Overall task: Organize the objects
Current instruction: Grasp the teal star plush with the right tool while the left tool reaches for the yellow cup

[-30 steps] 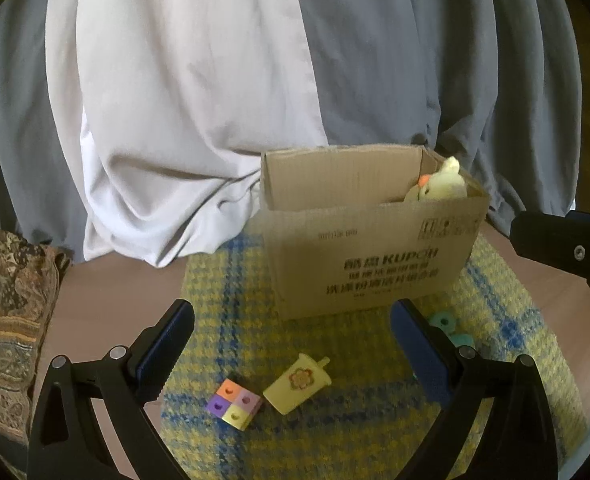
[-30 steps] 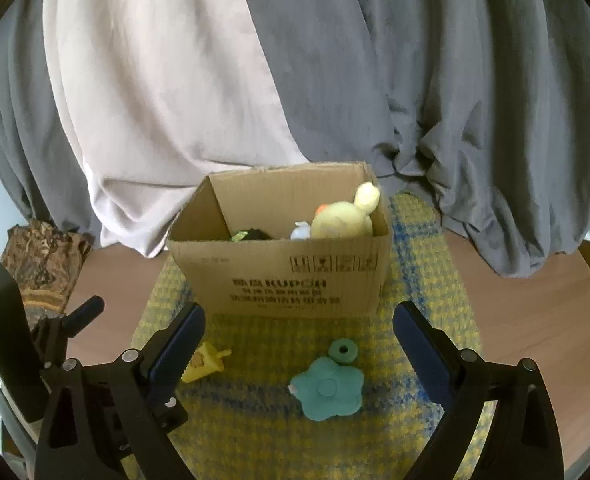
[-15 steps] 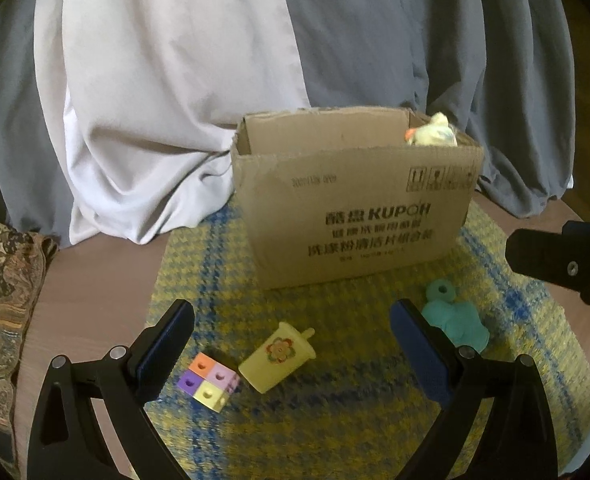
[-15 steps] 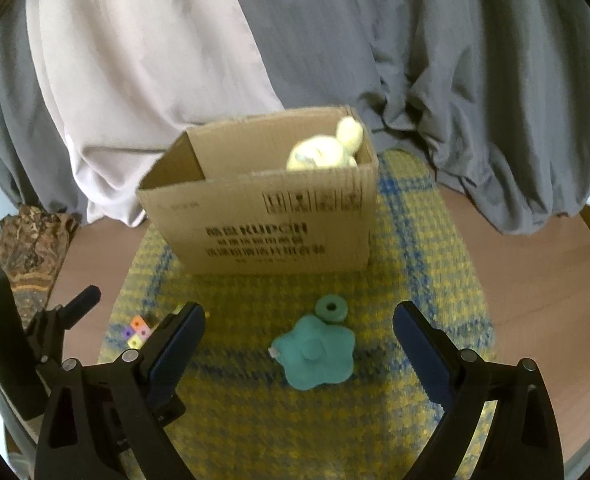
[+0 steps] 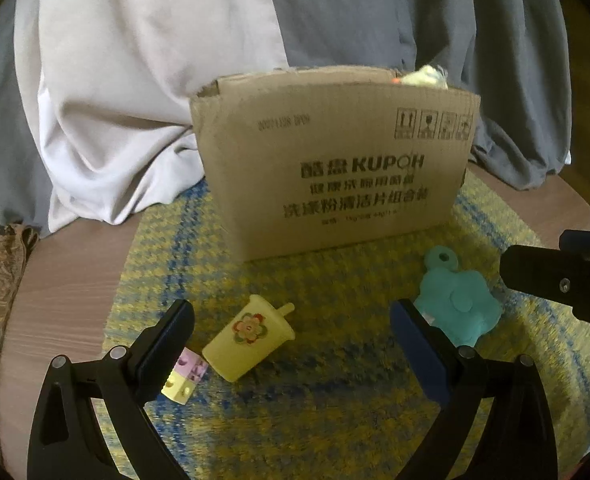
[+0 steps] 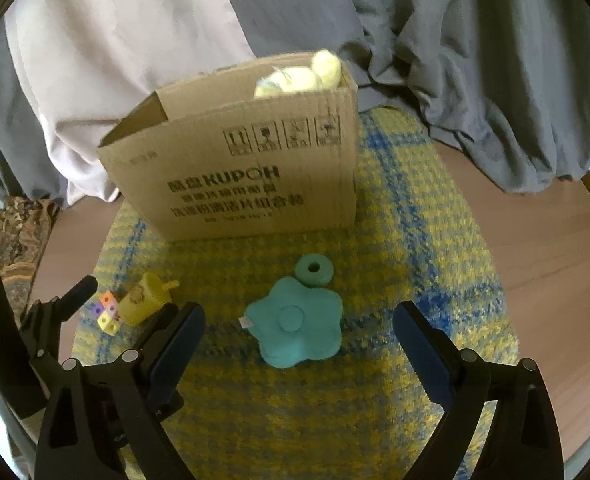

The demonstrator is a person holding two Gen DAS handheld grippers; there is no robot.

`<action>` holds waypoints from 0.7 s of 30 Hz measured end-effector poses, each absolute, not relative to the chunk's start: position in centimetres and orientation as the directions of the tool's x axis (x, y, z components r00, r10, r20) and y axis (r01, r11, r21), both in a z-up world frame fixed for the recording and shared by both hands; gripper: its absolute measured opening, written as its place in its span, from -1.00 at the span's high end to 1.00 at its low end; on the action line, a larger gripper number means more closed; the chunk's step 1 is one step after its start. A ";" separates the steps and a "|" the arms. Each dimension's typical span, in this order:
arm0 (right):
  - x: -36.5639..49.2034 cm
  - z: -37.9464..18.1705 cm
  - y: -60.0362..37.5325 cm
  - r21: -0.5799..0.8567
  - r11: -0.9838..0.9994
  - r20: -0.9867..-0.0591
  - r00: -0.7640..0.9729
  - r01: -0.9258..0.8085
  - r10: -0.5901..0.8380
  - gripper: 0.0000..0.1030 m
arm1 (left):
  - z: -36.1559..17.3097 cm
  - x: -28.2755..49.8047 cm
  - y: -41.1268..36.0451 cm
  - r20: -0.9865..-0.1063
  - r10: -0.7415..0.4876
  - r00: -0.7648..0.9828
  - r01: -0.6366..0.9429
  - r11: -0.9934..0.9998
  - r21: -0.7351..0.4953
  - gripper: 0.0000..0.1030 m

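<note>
Left gripper (image 5: 291, 344) spread wide, empty, hovering low over the yellow-and-blue mat (image 5: 335, 420). Yellow toy cup (image 5: 249, 338) lying on its side between the fingers and just ahead, straw stub pointing toward the right finger. Probably light hollow plastic, stiff and somewhat slick; best pinched across the tapered body near the middle, not by the thin straw. Small multicoloured cube block (image 5: 183, 378) tucked against the left finger, near the cup's wide end.

Right gripper (image 6: 299, 344) likewise gaping and empty. Teal flower toy (image 6: 295, 326) flat on the mat between its fingers and slightly ahead; looks soft and light, likely to squash, so better taken across two opposite petals. Cardboard box (image 6: 239, 168) beyond, plush (image 6: 295, 76) inside.
</note>
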State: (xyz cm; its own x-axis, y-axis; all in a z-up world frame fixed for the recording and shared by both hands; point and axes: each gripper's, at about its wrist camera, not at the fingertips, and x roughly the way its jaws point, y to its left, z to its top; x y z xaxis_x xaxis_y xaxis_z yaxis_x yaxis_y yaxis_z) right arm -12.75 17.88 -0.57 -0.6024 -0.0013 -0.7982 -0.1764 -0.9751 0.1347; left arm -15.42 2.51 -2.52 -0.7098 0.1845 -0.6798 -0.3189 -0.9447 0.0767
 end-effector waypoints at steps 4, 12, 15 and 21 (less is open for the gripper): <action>-13.1 -1.5 18.0 0.135 -0.974 -0.811 -0.586 -0.181 -0.003 -0.85 | -3.4 -15.7 2.7 -0.688 0.189 -0.701 -0.327 -0.942 0.075 -0.94; -14.0 -2.7 18.0 0.131 -0.974 -0.829 -0.560 -0.183 -0.007 -0.85 | -4.9 -16.4 2.7 -0.712 0.215 -0.668 -0.352 -0.935 0.047 -0.94; -14.4 -3.4 17.9 0.128 -0.975 -0.840 -0.542 -0.181 -0.010 -0.85 | -5.4 -16.8 2.7 -0.721 0.218 -0.658 -0.354 -0.934 0.040 -0.94; -15.2 -4.8 17.9 0.129 -0.973 -0.863 -0.505 -0.190 -0.016 -0.85 | -5.7 -17.1 2.4 -0.722 0.217 -0.657 -0.360 -0.932 0.048 -0.94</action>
State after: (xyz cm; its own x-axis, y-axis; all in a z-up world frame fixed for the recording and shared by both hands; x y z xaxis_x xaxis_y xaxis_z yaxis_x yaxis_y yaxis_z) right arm -15.21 17.87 -4.76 -0.5052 -0.0157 -0.8629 -0.1900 -0.9733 0.1290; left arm -17.11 2.45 -5.71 -0.6568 0.2166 -0.7223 -0.3597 -0.9318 0.0477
